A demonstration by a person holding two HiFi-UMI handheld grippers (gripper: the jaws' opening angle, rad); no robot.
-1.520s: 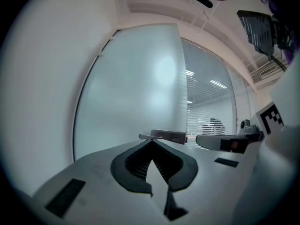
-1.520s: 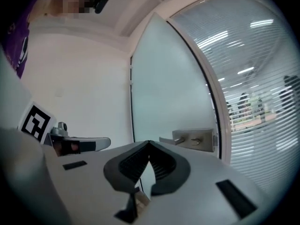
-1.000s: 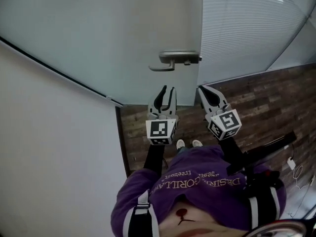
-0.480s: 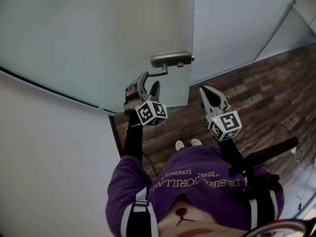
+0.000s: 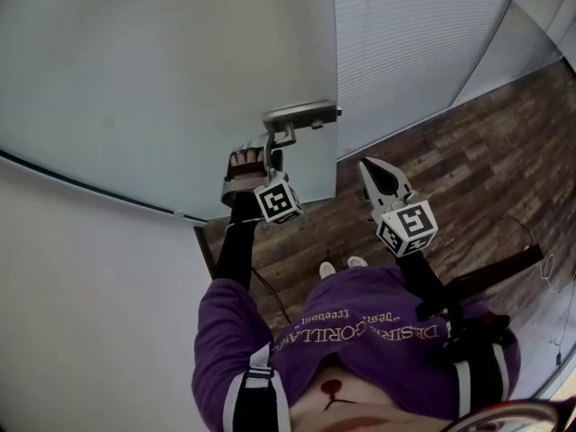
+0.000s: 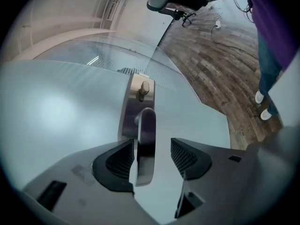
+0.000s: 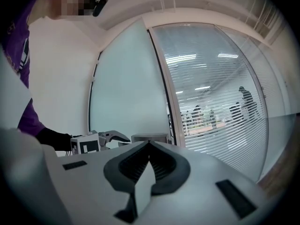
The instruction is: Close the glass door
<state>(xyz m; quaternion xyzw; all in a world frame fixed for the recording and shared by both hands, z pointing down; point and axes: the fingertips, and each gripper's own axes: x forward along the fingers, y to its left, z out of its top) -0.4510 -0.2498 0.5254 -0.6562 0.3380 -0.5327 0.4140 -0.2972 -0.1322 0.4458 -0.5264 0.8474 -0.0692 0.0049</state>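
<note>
Frosted glass door (image 5: pixel 180 70) carries a metal handle (image 6: pixel 146 130) at its free edge. The left claw (image 6: pixel 152 156) stands wide around the handle's lever, not clamping it. The right claw (image 7: pixel 149 146), pinched together and empty, hovers just beside the handle.

This looked like an office. A frosted glass door (image 5: pixel 180 70) with a metal handle (image 5: pixel 301 113) adjoined a glass partition (image 5: pixel 405 43) lined with horizontal blinds. People (image 7: pixel 243 100) stood behind it under strip lights (image 7: pixel 180 59), and a swivel chair (image 6: pixel 180 13) sat on wood-plank flooring (image 5: pixel 450 160).
</note>
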